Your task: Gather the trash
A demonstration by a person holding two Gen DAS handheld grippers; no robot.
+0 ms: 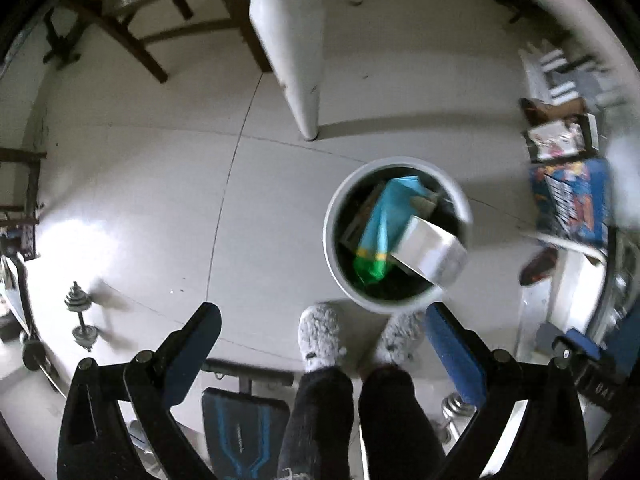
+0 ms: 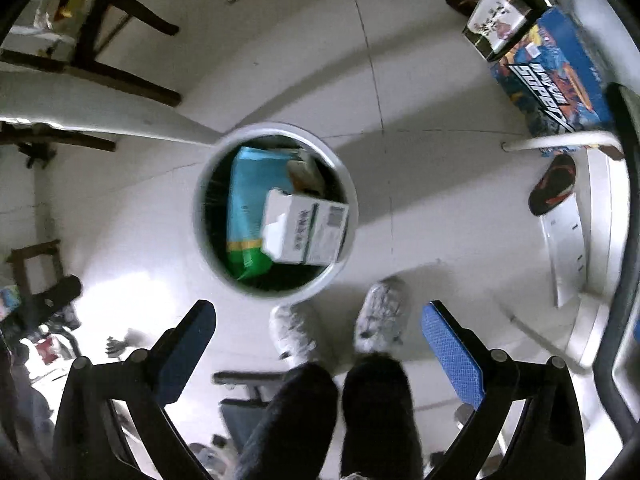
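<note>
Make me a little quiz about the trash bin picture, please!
1. True or false: the white box lies in the trash bin.
2. What colours are on the packet under the box? A) blue and green B) red and black C) all pink
3. Fill in: both the left claw and the right claw are ____ and hold nothing.

Key: 1 true. 2 A. 3 open.
</note>
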